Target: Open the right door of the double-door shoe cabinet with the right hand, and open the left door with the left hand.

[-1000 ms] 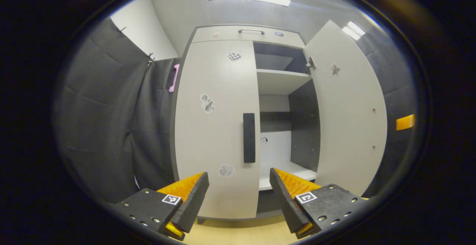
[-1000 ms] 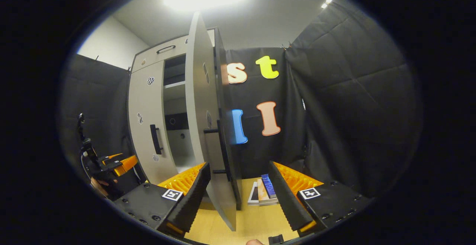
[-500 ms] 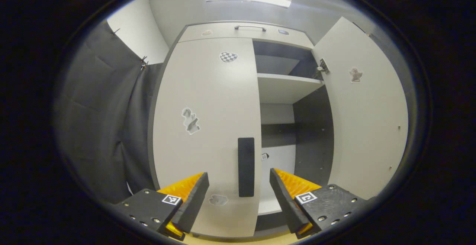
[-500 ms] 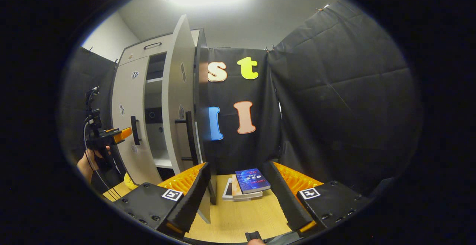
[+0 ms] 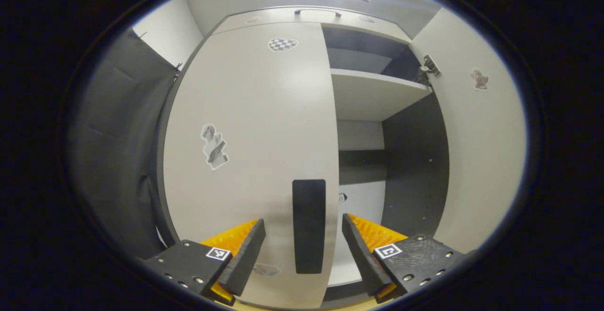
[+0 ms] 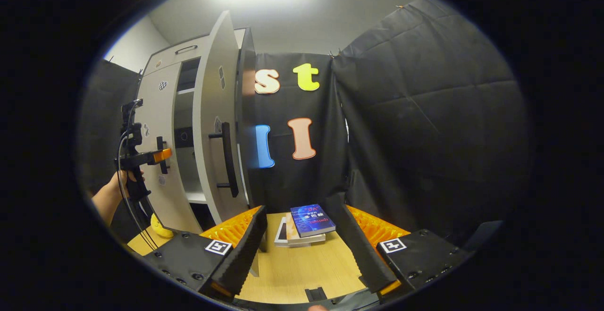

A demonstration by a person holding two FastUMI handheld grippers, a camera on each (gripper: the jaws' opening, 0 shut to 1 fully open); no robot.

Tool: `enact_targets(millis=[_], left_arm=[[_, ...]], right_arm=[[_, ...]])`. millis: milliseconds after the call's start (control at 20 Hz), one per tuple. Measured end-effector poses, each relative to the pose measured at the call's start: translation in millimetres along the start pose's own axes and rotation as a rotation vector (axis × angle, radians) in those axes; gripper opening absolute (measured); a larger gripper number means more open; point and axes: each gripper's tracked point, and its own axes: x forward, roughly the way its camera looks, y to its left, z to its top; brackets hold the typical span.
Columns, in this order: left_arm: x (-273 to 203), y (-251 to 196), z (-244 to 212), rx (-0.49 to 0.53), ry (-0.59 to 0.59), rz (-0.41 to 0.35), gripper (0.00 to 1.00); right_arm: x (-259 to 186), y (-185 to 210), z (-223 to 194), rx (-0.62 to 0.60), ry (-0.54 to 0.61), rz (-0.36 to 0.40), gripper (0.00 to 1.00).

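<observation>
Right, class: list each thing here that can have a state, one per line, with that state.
Right door: swung open.
Left door: closed.
Left door handle: ungrasped, between the open left tongs.
Right tongs: open, empty.
Books: stacked on the floor.

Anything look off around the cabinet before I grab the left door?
Nothing damaged or askew. The right door stands open, the left door is shut, and a stack of books lies on the floor beside the cabinet.
</observation>
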Motion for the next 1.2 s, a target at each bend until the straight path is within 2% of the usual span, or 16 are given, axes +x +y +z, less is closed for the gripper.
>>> enact_targets(millis=[50,200,250,300,350,400,450,550,650,700,950,1200], left_arm=[[3,-1,-3,0.004,0.010,0.000,0.79],[9,-3,-9,-0.006,0.023,0.007,0.72],[8,-4,-10,-0.007,0.028,0.013,0.41],[6,-5,-9,0.000,0.030,0.012,0.36],[7,-5,-10,0.002,0.036,0.012,0.36],[6,-5,-11,0.002,0.050,0.005,0.27],[6,-4,-12,-0.016,0.057,0.005,0.29],[4,-4,-13,-0.040,0.070,0.009,0.17],[-1,-4,-13,-0.051,0.070,-0.005,0.10],[-4,-3,-11,-0.046,0.076,-0.017,0.12],[-39,7,-2,-0.053,0.082,-0.053,0.10],[-84,25,0,-0.056,0.105,-0.088,0.10]], right_arm=[[0,-1,-1,0.005,0.000,-0.004,0.98],[0,-7,-4,0.015,0.005,-0.012,0.98],[0,-8,-6,0.018,0.006,-0.012,0.98],[-1,-7,-6,0.020,0.008,-0.010,0.98],[0,-8,-7,0.022,0.011,-0.008,0.98],[0,-8,-8,0.022,0.013,-0.004,0.98],[0,-6,-8,0.022,0.014,-0.001,0.98],[-1,-4,-8,0.016,0.010,0.010,0.98],[0,-1,-7,0.003,0.007,0.026,0.98],[0,1,-7,-0.004,0.007,0.032,0.98],[3,21,-3,0.024,0.000,0.096,0.98],[4,38,5,0.000,-0.017,0.133,0.98]])
